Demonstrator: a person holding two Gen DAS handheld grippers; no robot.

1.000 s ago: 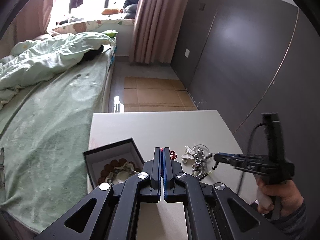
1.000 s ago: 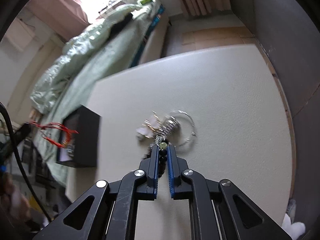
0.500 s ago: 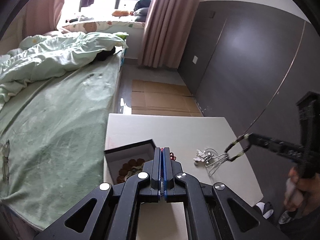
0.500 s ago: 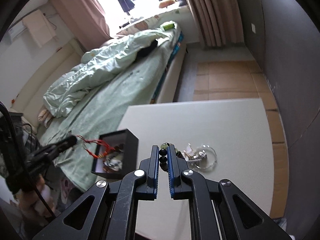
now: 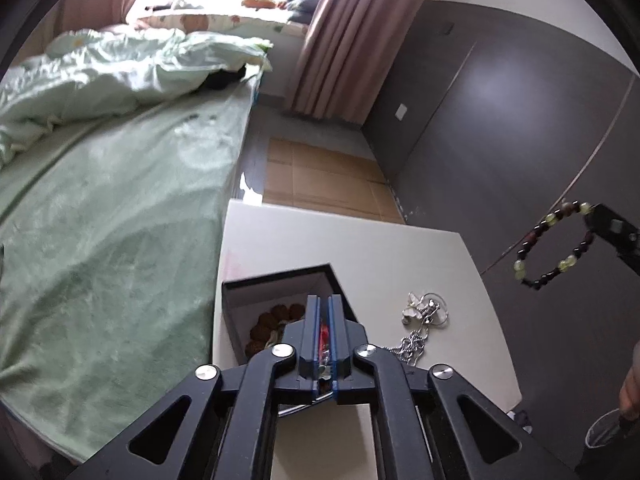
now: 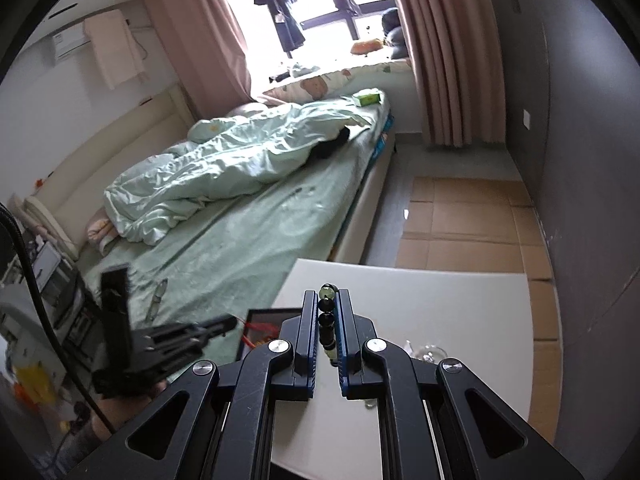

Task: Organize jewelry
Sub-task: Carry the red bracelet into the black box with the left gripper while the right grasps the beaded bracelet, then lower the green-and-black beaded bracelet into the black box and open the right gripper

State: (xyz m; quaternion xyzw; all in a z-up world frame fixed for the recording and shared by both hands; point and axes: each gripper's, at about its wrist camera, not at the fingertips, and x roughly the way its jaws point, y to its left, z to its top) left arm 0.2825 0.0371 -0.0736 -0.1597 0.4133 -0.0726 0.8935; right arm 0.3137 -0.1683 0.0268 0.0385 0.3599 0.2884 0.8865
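Bracelet [image 5: 554, 242] hangs clamped in right gripper [image 6: 325, 320] — box [image 5: 280, 280] lies far left. Left gripper [image 5: 324, 332] pinches red cord [image 6: 260, 327] over it

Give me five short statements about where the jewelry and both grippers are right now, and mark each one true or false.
1. The right gripper holds a dark and green beaded bracelet. True.
2. That bracelet lies on the white table. False: it hangs in the air.
3. The left gripper pinches a red string piece. True.
4. The black open box is empty. False: brown beads lie inside.
5. A silver chain tangle lies on the table beside the box. True.
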